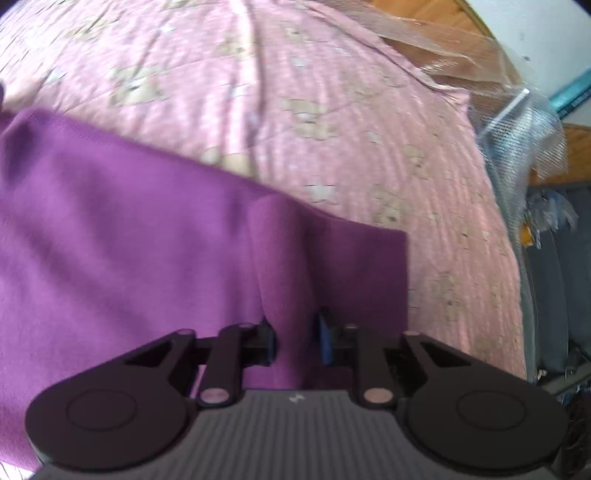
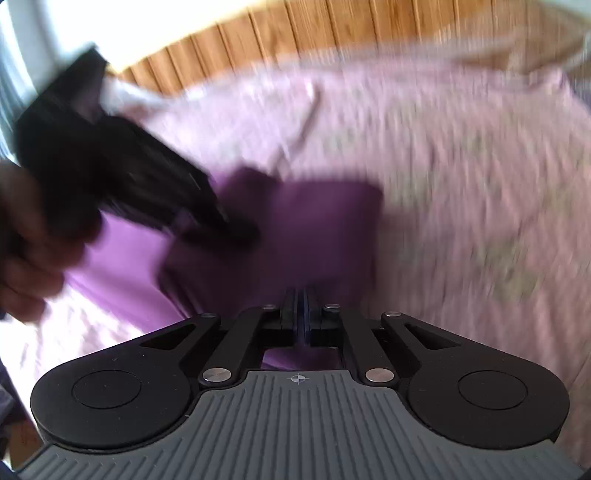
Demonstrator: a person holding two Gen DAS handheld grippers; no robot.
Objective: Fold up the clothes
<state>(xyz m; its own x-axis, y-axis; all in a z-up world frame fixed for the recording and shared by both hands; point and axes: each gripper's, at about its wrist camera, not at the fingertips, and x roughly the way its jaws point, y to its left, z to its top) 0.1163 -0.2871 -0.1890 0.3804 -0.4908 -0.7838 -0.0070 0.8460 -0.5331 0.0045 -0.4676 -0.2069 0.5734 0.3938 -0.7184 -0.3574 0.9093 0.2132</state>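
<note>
A purple garment [image 1: 129, 240] lies on a pink patterned bedsheet [image 1: 332, 110]. My left gripper [image 1: 295, 339] has a raised fold of the purple cloth between its jaws, which stand a little apart around it. In the right wrist view, which is blurred, my right gripper [image 2: 303, 314] is shut on an edge of the purple garment [image 2: 314, 229]. The left gripper's black body [image 2: 122, 170] and the hand holding it show at the left, over the garment.
Clear crumpled plastic wrap [image 1: 509, 122] lies at the bed's right edge, with a wooden headboard [image 2: 332, 29] behind. Grey objects [image 1: 554, 277] stand beside the bed on the right.
</note>
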